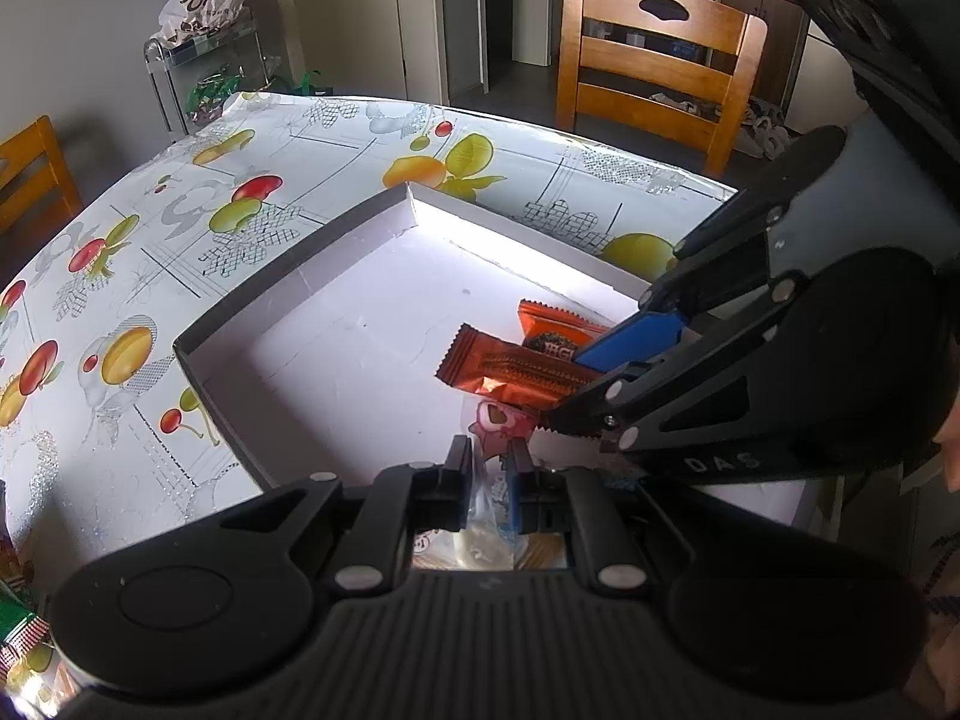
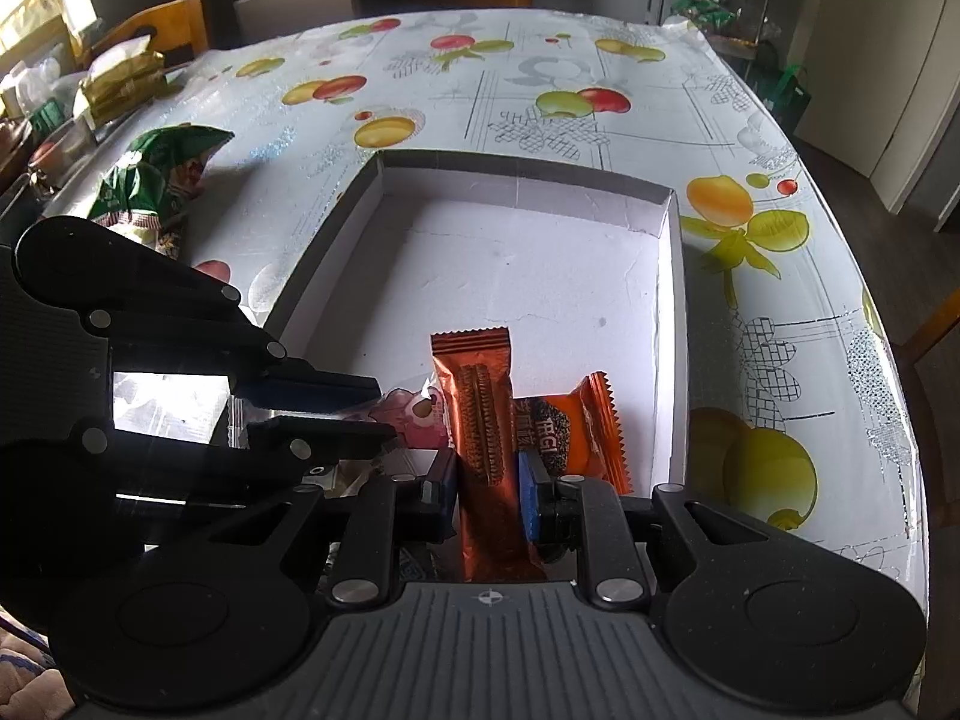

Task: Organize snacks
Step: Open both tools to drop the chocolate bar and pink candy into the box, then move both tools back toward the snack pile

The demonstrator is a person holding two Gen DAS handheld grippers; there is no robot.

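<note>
A shallow white box (image 1: 300, 276) (image 2: 516, 171) lies on the fruit-print table. Inside it, near its front, are a long brown biscuit bar (image 1: 510, 366) (image 2: 480, 414) and a small orange packet (image 1: 558, 330) (image 2: 576, 432). My right gripper (image 2: 489, 474) (image 1: 564, 390) is shut on the near end of the brown bar, which rests in the box. My left gripper (image 1: 489, 456) (image 2: 384, 411) is shut on a clear packet with a pink print (image 1: 501, 420) (image 2: 414, 414), just left of the bar. The two grippers are close together over the box's front edge.
A green snack bag (image 2: 156, 180) (image 1: 18, 624) lies on the table left of the box. Yellow packets (image 2: 120, 78) sit at the far left edge. A wooden chair (image 1: 654, 72) stands behind the table, and a rack with a white Dove bag (image 1: 204, 6) beside it.
</note>
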